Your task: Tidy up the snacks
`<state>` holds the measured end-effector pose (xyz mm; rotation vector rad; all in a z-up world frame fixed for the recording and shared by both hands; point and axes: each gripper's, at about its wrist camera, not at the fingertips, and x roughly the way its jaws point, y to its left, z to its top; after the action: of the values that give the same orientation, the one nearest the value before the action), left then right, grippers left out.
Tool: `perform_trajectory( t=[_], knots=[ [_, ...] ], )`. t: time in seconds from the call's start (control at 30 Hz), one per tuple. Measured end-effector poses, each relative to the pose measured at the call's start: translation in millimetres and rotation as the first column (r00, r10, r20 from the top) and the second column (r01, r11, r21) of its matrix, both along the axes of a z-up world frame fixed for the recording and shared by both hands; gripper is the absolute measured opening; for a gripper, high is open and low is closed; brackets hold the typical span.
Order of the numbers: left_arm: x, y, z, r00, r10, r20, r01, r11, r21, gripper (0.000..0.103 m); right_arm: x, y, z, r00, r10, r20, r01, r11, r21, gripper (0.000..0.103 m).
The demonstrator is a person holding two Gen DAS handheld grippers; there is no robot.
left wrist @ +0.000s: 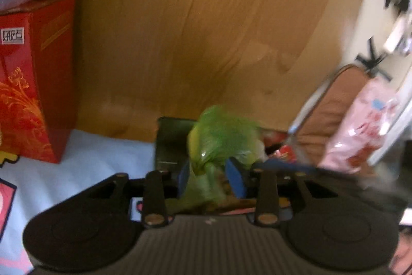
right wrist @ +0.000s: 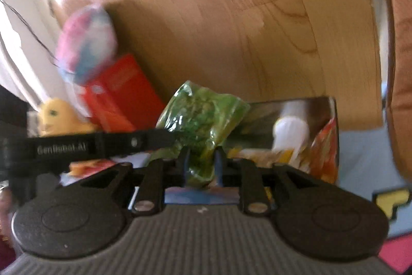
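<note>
Both grippers, left (left wrist: 209,178) & right (right wrist: 201,166), fingers clenched on green snack bag (right wrist: 203,117); arm (right wrist: 103,143) reads "GenRobot.AI".

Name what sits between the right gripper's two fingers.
A green snack bag: its lower end fills the gap between the right gripper's fingers, as the right wrist view shows.

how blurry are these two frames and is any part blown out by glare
Left wrist view: motion blur smears the green snack bag and the pink packet at right; no glare, wooden board evenly lit. Right wrist view: upper left corner is washed out white, the pastel plush is blurred, the green bag's film shows small highlights.
</note>
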<state>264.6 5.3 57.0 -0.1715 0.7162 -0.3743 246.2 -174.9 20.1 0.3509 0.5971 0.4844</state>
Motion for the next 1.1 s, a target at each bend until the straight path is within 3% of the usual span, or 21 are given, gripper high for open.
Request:
perform_trajectory(
  t=[0.1, 0.3, 0.43, 0.53, 0.63, 0.8, 1.0, 1.1],
  knots=[
    [-6.9, 4.6, -2.5, 1.0, -0.013, 0.009, 0.013, 1.0, -0.007, 0.037, 5.5, -1.3, -4.8, 0.997, -0.074, 0.032, 0.076, 0.994, -0.074, 0.036],
    [-43.9, 16.3, 11.8, 0.999, -0.018, 0.037, 0.018, 1.0, -0.018, 0.04, -28.9, -27.1, -5.9, 0.987, -0.147, 0.071, 0.148, 0.989, -0.007, 0.039],
    [-85.9, 38.5, 13.8, 0.999, -0.018, 0.032, 0.019, 1.0, -0.022, 0.042, -71.7, -43.0, -2.5, 0.988, -0.14, 0.067, 0.134, 0.987, 0.087, 0.04],
    [-116.6, 53.5, -0.5, 1.0, -0.014, -0.018, 0.013, 1.0, -0.029, 0.042, -103.0, -42.6, -5.3, 0.995, -0.092, 0.045, 0.085, 0.986, 0.143, 0.051],
    [-146.6, 76.3, -21.7, 0.996, -0.013, -0.086, 0.009, 0.999, -0.048, 0.042, -138.8, -30.3, -14.9, 1.0, 0.0, 0.015, -0.002, 0.988, 0.157, 0.053],
    [-172.0, 90.3, -40.8, 0.989, -0.023, -0.144, 0.012, 0.997, -0.075, 0.042, -185.2, 21.6, -28.7, 0.992, 0.126, 0.022, -0.125, 0.992, -0.013, 0.054],
    [-177.6, 84.6, -58.1, 0.983, -0.012, -0.181, 0.003, 0.999, -0.052, 0.042, -204.1, 78.5, -45.3, 0.975, 0.22, 0.035, -0.203, 0.941, -0.272, 0.055],
    [-182.8, 83.4, -64.9, 0.982, -0.016, -0.186, 0.0, 0.996, -0.089, 0.038, -201.8, 93.4, -53.5, 0.974, 0.222, 0.037, -0.196, 0.917, -0.347, 0.055]
  ],
)
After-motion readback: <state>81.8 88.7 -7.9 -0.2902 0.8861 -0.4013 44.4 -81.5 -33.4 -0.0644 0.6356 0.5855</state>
